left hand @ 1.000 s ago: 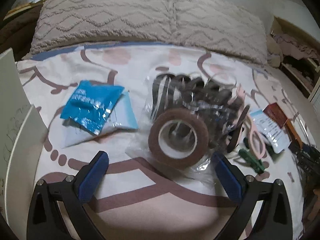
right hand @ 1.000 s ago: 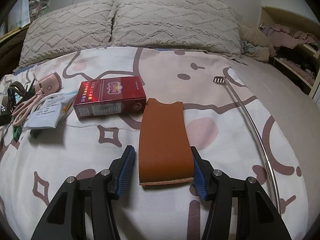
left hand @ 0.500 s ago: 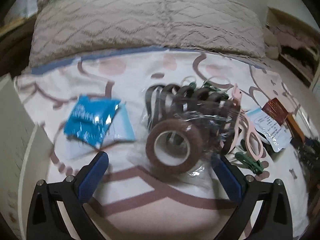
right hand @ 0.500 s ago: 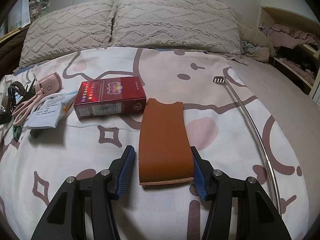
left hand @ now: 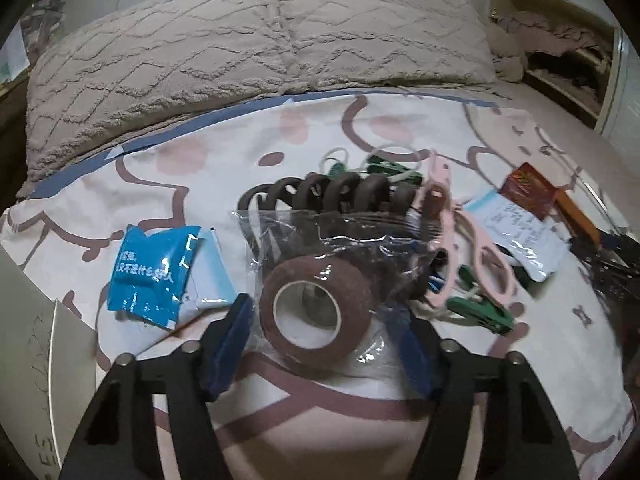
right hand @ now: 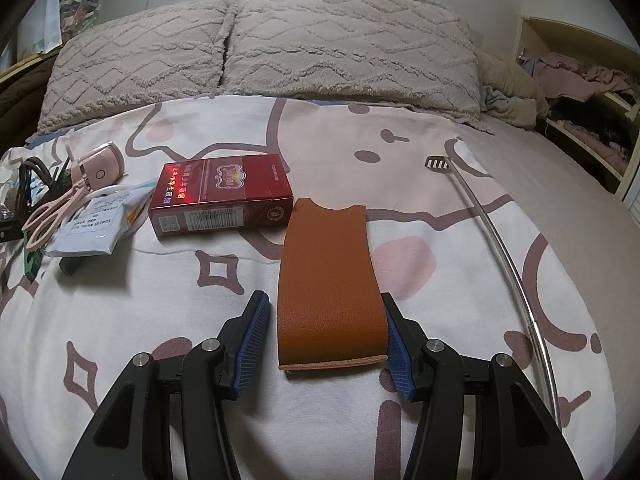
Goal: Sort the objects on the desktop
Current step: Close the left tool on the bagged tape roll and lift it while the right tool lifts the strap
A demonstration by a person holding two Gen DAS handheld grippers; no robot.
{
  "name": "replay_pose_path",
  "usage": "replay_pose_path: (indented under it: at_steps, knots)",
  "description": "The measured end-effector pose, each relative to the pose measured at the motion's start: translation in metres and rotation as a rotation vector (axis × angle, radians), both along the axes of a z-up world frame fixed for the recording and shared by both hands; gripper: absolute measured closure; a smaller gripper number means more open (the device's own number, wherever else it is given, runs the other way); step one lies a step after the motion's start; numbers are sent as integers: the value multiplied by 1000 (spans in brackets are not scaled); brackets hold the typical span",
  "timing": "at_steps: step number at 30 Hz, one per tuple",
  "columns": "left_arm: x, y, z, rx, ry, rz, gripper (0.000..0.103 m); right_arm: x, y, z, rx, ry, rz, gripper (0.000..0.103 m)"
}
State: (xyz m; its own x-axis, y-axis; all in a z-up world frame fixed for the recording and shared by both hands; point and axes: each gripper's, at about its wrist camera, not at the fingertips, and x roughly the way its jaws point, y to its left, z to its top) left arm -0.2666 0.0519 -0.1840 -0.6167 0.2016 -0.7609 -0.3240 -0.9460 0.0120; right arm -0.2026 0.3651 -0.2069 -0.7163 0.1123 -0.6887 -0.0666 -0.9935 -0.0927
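On a bed spread with a cartoon-print sheet (right hand: 120, 320), the left gripper (left hand: 324, 320) brackets a brown tape roll (left hand: 316, 312) sealed in a clear plastic bag (left hand: 340, 240), its blue pads set close on either side of the roll, though whether they actually press it cannot be told. Only the left wrist view shows that roll, the dark coiled hair clip (left hand: 340, 194) behind it, a blue sachet (left hand: 150, 270) lying to the left, and green clothespins (left hand: 480, 312) tucked under pink scissors (left hand: 476, 252). The right wrist view alone gives a clear look at the tan leather sleeve (right hand: 330, 276), flat on the sheet between the fingers of the right gripper (right hand: 326, 340); the right pad touches its edge while a narrow gap shows at the left pad, so the jaws are part-open and grip nothing. Just beyond the sleeve, touching its far left corner, lies a red cigarette pack (right hand: 220, 196). That view also shows a pink eyelash curler (right hand: 98, 168), a white packet (right hand: 88, 228) and a long metal back scratcher (right hand: 500, 248) off to the right.
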Motion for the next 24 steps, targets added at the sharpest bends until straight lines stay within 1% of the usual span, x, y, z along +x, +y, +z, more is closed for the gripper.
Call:
replay_pose_path:
  at_steps: [4,5,6,8,11,14,17,20,24]
  knots:
    - [18,3,4,-4,4,-26,45,1,-5,1,24,7,7,48]
    - [22,4,5,-9,8,-30,49,2,-7,2,33,9,11,48]
    - [27,4,6,-14,12,-32,49,2,-9,2,45,11,16,48]
    - [40,2,11,-23,35,-25,50,3,-15,3,73,16,33,54]
    - [60,-3,20,-4,63,-25,50,4,-23,4,100,24,58,55]
    - [84,-9,32,20,95,-33,51,6,-23,5,91,30,70,55]
    - [106,-13,43,38,110,-37,51,6,-23,5,73,31,82,56]
    - [128,-14,50,28,109,-43,51,6,-24,6,67,34,95,56]
    - [154,-14,50,7,83,-46,51,7,-26,6,62,35,103,56]
